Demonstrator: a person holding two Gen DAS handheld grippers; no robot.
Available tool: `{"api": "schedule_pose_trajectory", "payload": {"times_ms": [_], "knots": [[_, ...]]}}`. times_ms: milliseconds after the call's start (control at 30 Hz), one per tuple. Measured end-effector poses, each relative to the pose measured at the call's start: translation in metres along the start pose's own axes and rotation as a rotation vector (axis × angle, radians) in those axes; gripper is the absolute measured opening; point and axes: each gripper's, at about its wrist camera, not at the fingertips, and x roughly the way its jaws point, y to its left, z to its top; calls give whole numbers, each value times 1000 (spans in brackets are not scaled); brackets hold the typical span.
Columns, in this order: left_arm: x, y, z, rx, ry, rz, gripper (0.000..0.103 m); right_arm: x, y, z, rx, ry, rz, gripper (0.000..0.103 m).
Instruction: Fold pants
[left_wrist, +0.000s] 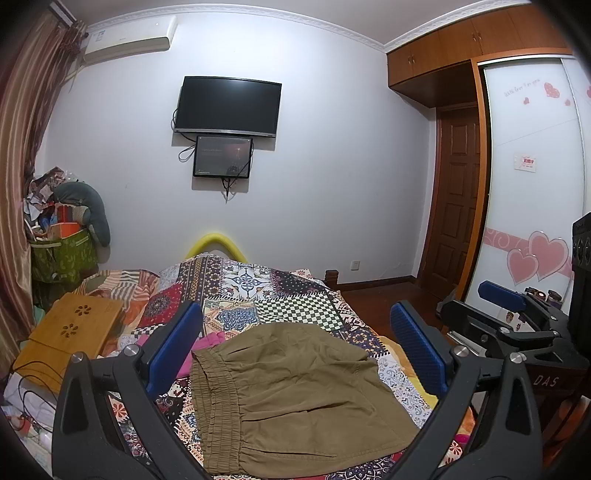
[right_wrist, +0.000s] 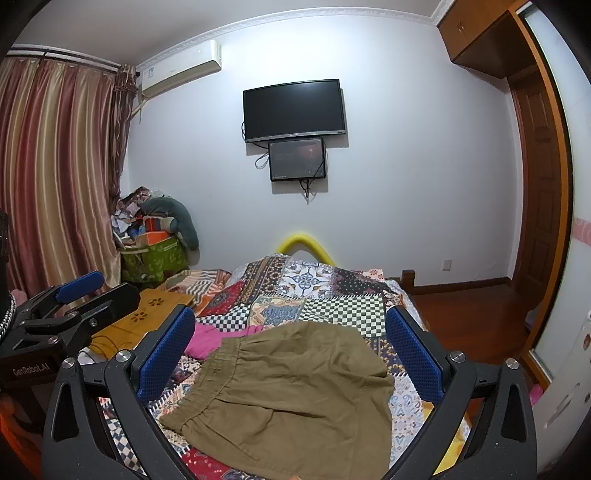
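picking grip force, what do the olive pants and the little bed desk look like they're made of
Olive pants: matte woven cloth, probably cotton; soft creases, gathered elastic waistband. Bed desk: light wood, maybe bamboo; smooth finish, flower-shaped cutouts.

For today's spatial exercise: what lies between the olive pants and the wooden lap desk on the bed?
A pink garment lies between the olive pants and the wooden lap desk, clearest in the right wrist view.

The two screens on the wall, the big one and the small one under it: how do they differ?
The big screen is wider and hangs higher; the small screen sits just below it, touching its lower edge. The big screen is wholly dark, while the small screen shows a dim picture with faint text. Cables loop out beside and below the small screen. Both are black-framed, flat and fixed to the same white wall.
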Motion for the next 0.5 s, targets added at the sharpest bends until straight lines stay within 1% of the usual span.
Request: {"api": "schedule_pose_trajectory", "payload": {"times_ms": [167, 333, 433, 500], "knots": [[7, 1, -3, -2, 15, 1, 103, 5, -1, -3, -3, 13, -2, 103], [23, 6, -10, -8, 41, 29, 103, 16, -9, -8, -2, 43, -20, 103], [39, 17, -18, -12, 77, 47, 103, 27, -21, -16, -1, 77, -52, 103], [54, 26, -24, -12, 120, 47, 103, 37, -33, -25, -1, 114, -86, 103]]}}
